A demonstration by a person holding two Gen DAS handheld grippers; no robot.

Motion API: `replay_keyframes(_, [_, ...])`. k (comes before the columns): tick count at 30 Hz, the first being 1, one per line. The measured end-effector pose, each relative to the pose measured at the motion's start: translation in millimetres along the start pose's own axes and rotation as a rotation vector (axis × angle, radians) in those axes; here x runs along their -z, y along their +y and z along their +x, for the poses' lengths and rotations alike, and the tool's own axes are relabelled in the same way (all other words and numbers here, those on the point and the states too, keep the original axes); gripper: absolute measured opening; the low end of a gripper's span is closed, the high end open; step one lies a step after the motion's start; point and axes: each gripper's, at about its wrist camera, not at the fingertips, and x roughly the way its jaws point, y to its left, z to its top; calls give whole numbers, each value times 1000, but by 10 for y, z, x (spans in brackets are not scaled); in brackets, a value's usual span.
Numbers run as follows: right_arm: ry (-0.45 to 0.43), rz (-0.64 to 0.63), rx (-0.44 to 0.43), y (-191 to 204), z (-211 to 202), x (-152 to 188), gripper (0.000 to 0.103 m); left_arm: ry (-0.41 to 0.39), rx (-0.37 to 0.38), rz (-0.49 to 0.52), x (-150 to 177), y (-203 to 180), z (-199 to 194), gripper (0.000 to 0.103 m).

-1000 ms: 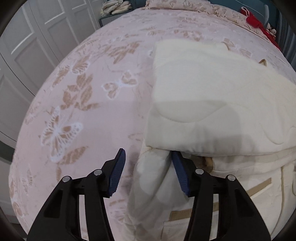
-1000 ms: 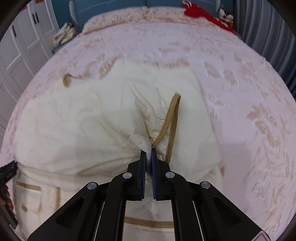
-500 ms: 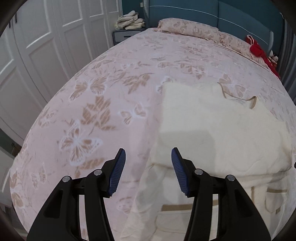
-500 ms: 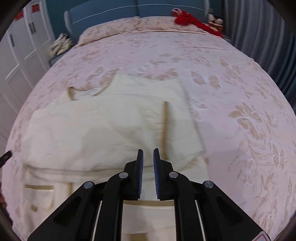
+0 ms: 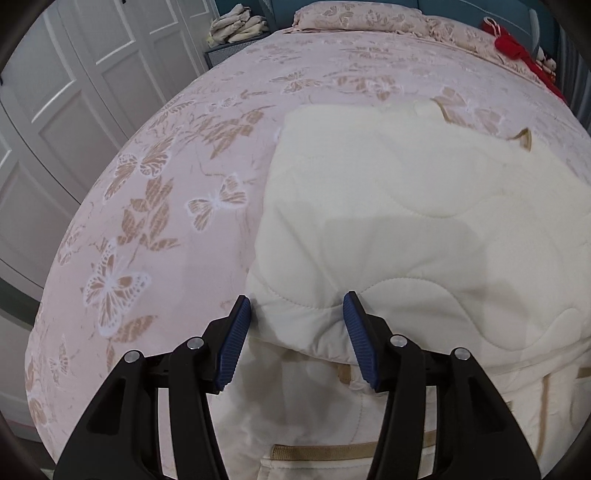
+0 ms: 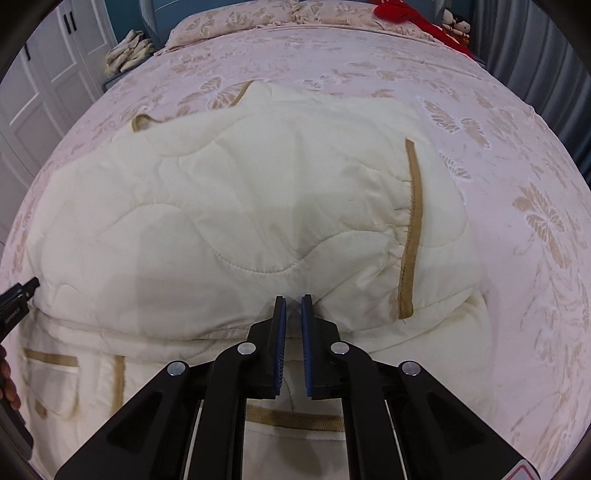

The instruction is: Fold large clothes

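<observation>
A cream quilted coat (image 5: 406, 221) with tan trim lies on the bed, its far part folded over the near part. It also fills the right wrist view (image 6: 240, 206). My left gripper (image 5: 295, 317) is open, its blue pads on either side of the near left corner of the folded layer. My right gripper (image 6: 293, 314) is nearly closed with a narrow gap, at the folded layer's near edge; no cloth shows between its pads. The left gripper's tip shows at the right wrist view's left edge (image 6: 18, 295).
The bed (image 5: 166, 206) has a pink butterfly-print cover. White wardrobe doors (image 5: 55, 92) stand to the left. Pillows (image 6: 258, 14) and a red item (image 6: 417, 14) lie at the headboard. A nightstand with folded cloth (image 5: 236, 27) is at the far left. A grey curtain (image 6: 535, 55) hangs right.
Both grippers pulled up and back from the coat, then came down again to its folded edge. The right gripper let go of the cloth. The left stayed open.
</observation>
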Motion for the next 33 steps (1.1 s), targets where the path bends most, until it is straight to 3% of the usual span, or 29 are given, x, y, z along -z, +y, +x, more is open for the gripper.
replay_keyframes(11, [-28, -44, 53, 80, 109, 95, 4, -34, -32, 37, 132, -70, 90, 51])
replay_keyframes(25, [-49, -22, 26, 33, 165, 126, 4, -65, -43, 27, 207, -113, 128, 51])
replay_keyframes(30, [-31, -19, -13, -39, 43, 58, 5, -74, -16, 5, 211, -52, 105, 51])
replay_keyframes(31, [-37, -11, -24, -76, -85, 69, 7, -76, -13, 1, 213, -32, 72, 51])
replay_keyframes(33, [-73, 2, -17, -173, -393, 197, 23, -86, -13, -12, 259, 58, -127, 51])
